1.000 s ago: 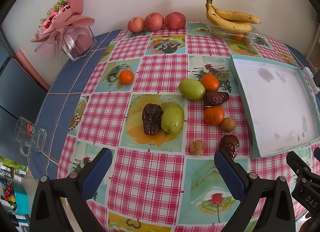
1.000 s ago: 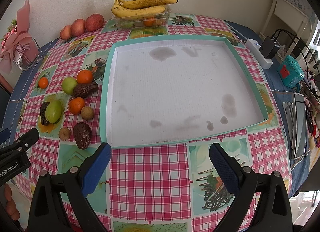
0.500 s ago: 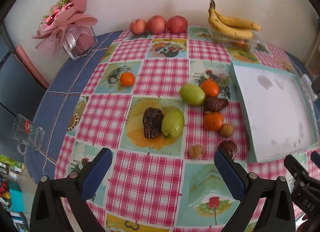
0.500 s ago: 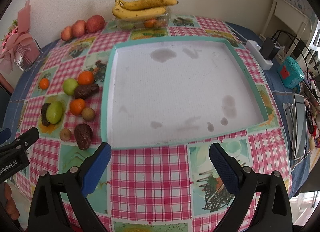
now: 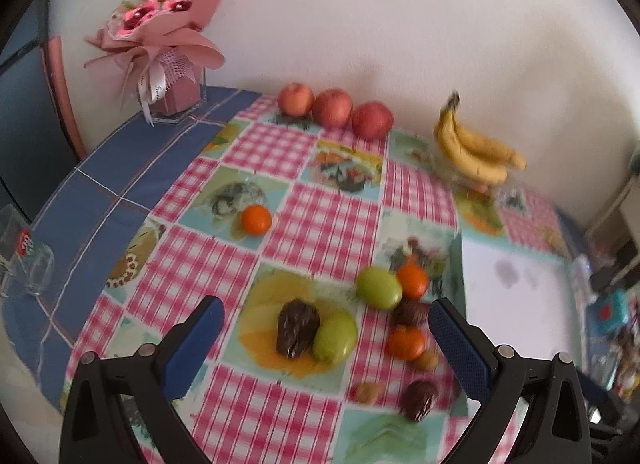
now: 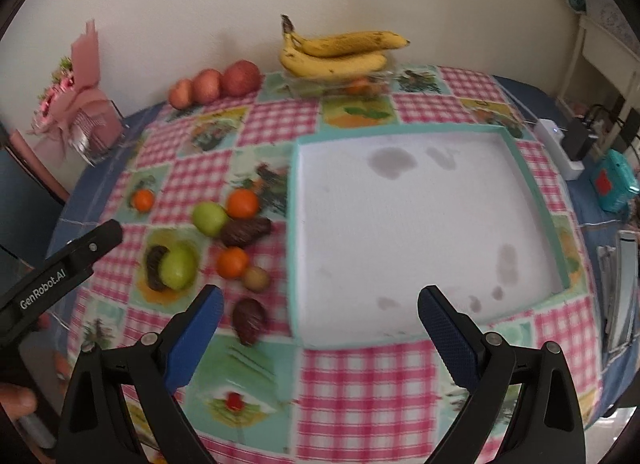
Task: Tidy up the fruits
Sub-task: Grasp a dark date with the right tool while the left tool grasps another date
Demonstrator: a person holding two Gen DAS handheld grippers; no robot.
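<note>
Round tabletop (image 5: 100, 191) against a white wall, covered with a pink checked cloth with fruit pictures. From the left wrist view: left gripper (image 5: 324, 344) low over the near edge, jaws wide apart, holding nothing. Between the blue pads, a dark wrinkled fruit (image 5: 298, 328) touching a green fruit (image 5: 335, 338). Further right, a second green fruit (image 5: 379, 288) touching an orange (image 5: 412, 282), with another dark fruit (image 5: 408, 312) just below them. Nearer, a second orange (image 5: 405, 342), a small brown fruit (image 5: 426, 360), one more small brown fruit (image 5: 368, 392) and a dark fruit (image 5: 419, 398), all blurred. Alone to the left, a third orange (image 5: 256, 219). At the wall, three red apples (image 5: 334, 107) in a row, and bananas (image 5: 472, 151) on a clear box. Far left, a pink bouquet (image 5: 160, 35) and a glass mug (image 5: 24, 256). At right, a white tray with teal rim (image 5: 520, 296), no fruit in it.

From the right wrist view: right gripper (image 6: 320, 336) also wide open and with nothing in its hold, above the near edge of the tray (image 6: 294, 232). All loose fruit on the cloth to the left of the tray, outside it. Left gripper body (image 6: 60, 268) at the left edge, a thumb (image 6: 16, 400) below it. Right of the tray, a power strip (image 6: 560, 147) and a teal box (image 6: 612, 179).
</note>
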